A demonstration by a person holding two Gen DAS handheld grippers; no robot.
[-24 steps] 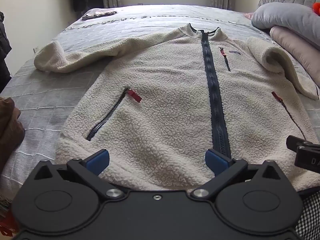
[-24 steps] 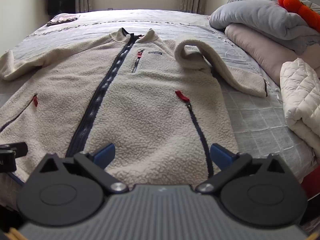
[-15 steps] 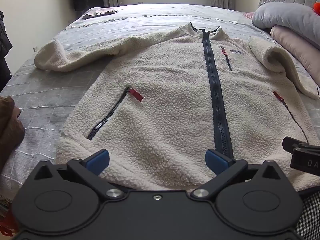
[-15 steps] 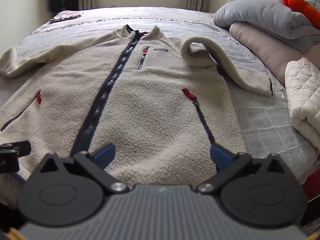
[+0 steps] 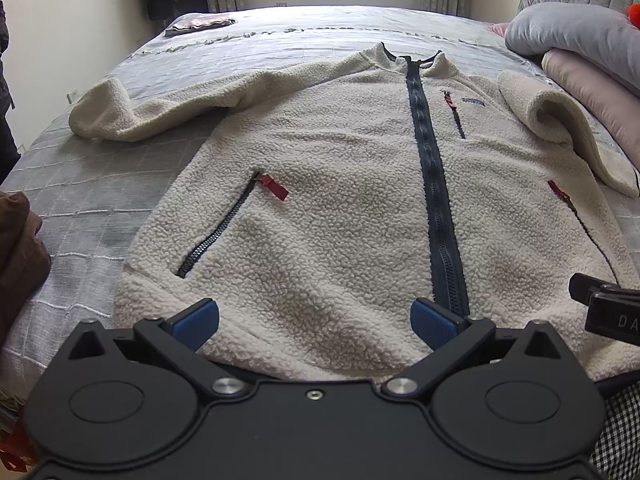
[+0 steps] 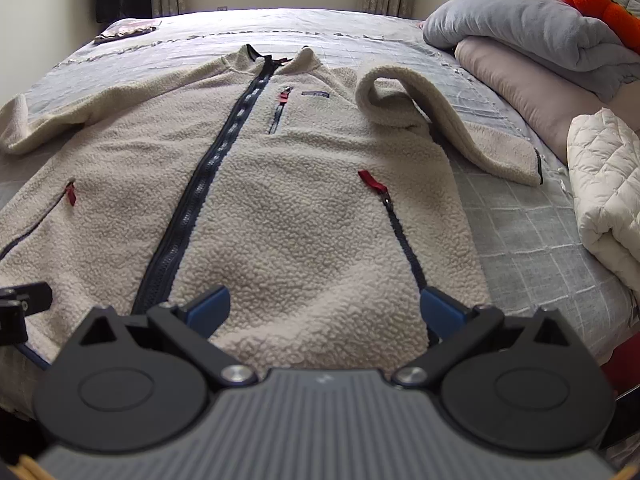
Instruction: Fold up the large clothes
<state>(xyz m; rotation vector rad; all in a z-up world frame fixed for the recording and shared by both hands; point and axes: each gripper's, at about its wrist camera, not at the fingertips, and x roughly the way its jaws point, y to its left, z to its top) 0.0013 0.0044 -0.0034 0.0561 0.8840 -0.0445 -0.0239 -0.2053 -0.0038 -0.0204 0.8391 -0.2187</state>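
A cream fleece jacket (image 5: 340, 208) (image 6: 288, 216) with a dark blue front zipper lies face up on the bed, hem toward me. Its left sleeve (image 5: 132, 116) stretches out flat; its right sleeve (image 6: 436, 120) is bent back in a loop by the pillows. My left gripper (image 5: 314, 318) hovers open above the hem left of the zipper, nothing between its blue pads. My right gripper (image 6: 324, 308) is open above the hem right of the zipper, also empty. Each gripper's edge shows in the other's view.
The grey quilted bedspread (image 5: 100, 208) covers the bed. Grey and pink pillows (image 6: 532, 52) and a white quilted garment (image 6: 604, 192) are stacked at the right. A brown cloth (image 5: 16, 248) sits at the left edge, a small folded item (image 5: 200, 26) at the far corner.
Both grippers have drifted slightly forward and lower over the hem, so the jacket looks a little nearer. The jaws stay wide apart and the jacket has not moved.
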